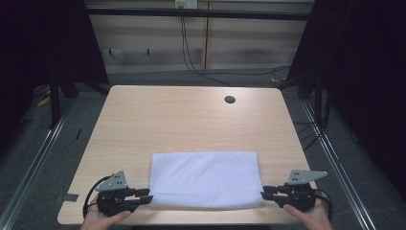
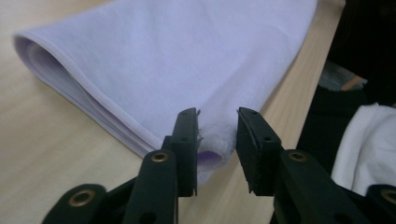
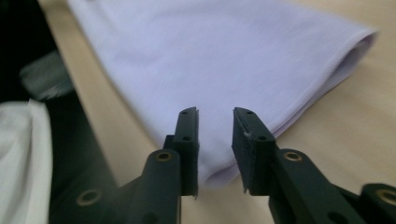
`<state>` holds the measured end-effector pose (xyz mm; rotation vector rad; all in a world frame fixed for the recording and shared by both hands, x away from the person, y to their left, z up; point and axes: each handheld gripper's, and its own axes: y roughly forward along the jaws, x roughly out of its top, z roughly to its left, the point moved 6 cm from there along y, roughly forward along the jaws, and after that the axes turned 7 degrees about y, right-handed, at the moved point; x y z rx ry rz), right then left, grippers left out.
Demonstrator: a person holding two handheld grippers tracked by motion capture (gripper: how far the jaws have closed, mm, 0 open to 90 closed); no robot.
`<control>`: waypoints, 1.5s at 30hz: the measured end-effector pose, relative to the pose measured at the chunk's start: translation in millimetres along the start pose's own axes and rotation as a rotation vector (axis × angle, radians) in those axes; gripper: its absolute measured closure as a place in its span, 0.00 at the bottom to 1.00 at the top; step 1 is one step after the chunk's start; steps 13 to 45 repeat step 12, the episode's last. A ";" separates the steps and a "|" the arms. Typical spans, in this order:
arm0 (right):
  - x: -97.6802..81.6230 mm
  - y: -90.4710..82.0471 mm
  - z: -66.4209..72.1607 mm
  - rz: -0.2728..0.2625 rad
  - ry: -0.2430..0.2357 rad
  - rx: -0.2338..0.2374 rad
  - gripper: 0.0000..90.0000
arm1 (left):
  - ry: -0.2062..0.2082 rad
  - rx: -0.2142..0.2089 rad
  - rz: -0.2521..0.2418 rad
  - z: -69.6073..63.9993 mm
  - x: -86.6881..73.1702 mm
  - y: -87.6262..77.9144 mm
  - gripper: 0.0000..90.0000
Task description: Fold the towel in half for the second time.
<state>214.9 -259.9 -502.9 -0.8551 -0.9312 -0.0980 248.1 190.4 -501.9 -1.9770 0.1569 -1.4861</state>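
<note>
**Soft folded towel, corners are the place to grip**

We see the folded white towel lying flat near the front edge of the desk. It looks light, soft and floppy, so it will sag if lifted at one point. The left gripper and right gripper have their fingers released, each standing around one front corner without pressing. We would pinch all layers at both corners.
</note>
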 end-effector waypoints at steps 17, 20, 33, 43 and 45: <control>11.7 -10.7 -45.7 -0.241 0.134 -0.186 0.60 | -0.192 0.221 -0.153 68.3 -2.4 -19.8 0.48; 11.7 -10.7 -45.7 -0.241 0.134 -0.186 0.60 | -0.192 0.221 -0.153 68.3 -2.4 -19.8 0.48; 11.7 -10.7 -45.7 -0.241 0.134 -0.186 0.60 | -0.192 0.221 -0.153 68.3 -2.4 -19.8 0.48; 11.7 -10.7 -45.7 -0.241 0.134 -0.186 0.60 | -0.192 0.221 -0.153 68.3 -2.4 -19.8 0.48; 11.7 -10.7 -45.7 -0.241 0.134 -0.186 0.60 | -0.192 0.221 -0.153 68.3 -2.4 -19.8 0.48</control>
